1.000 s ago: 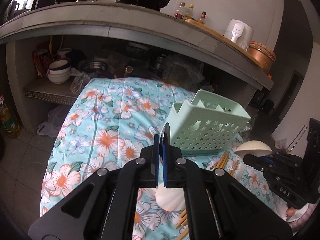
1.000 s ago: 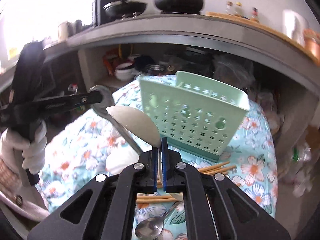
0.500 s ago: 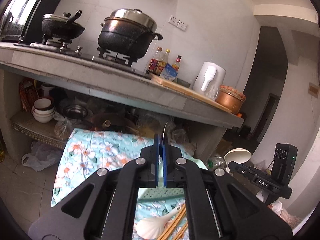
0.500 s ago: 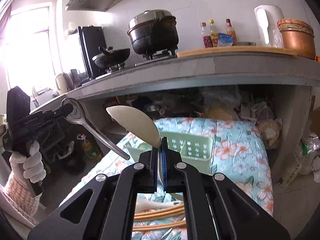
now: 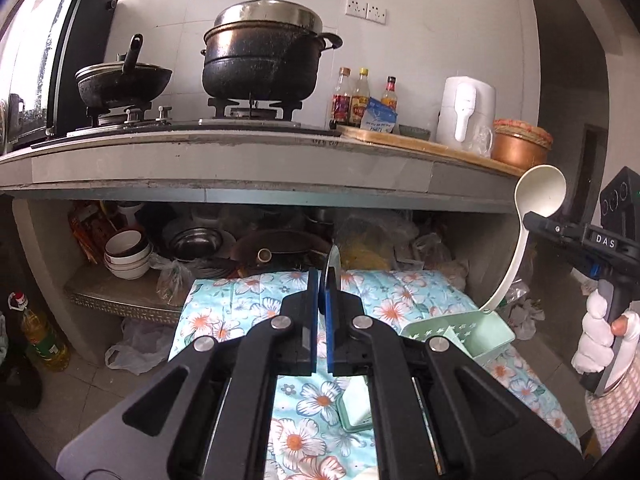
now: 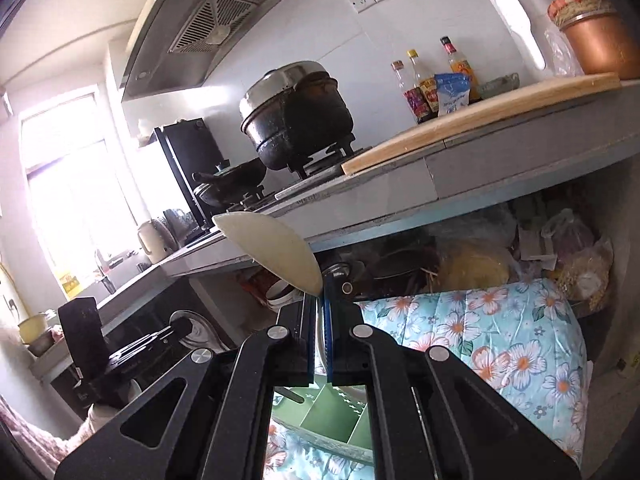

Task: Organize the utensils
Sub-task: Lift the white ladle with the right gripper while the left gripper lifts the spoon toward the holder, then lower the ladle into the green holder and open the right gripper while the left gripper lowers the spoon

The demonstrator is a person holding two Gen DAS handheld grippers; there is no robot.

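Observation:
My left gripper [image 5: 321, 280] is shut on a metal spoon [image 5: 333, 260], seen edge-on above the fingers. My right gripper [image 6: 320, 304] is shut on a cream ladle [image 6: 272, 250], bowl up; in the left wrist view the ladle [image 5: 538, 196] hangs with its handle tip at the mint green utensil caddy [image 5: 472, 334]. The caddy's compartments [image 6: 332, 420] show right below the right gripper. The caddy stands on the floral cloth [image 5: 224, 320]. In the right wrist view the left gripper [image 6: 180, 326] holds the spoon bowl [image 6: 200, 326] at far left.
A concrete counter [image 5: 240, 164] spans the back with a black pot [image 5: 260, 60], a wok, sauce bottles [image 5: 362, 100], a white kettle [image 5: 466, 114] and a copper pot. Bowls [image 5: 126, 254] and pans fill the shelf beneath. An oil bottle [image 5: 38, 334] stands on the floor left.
Both grippers have risen and tilted up with their utensils. The ladle's handle now points down at the caddy. The chopsticks and white scoop on the cloth have left view.

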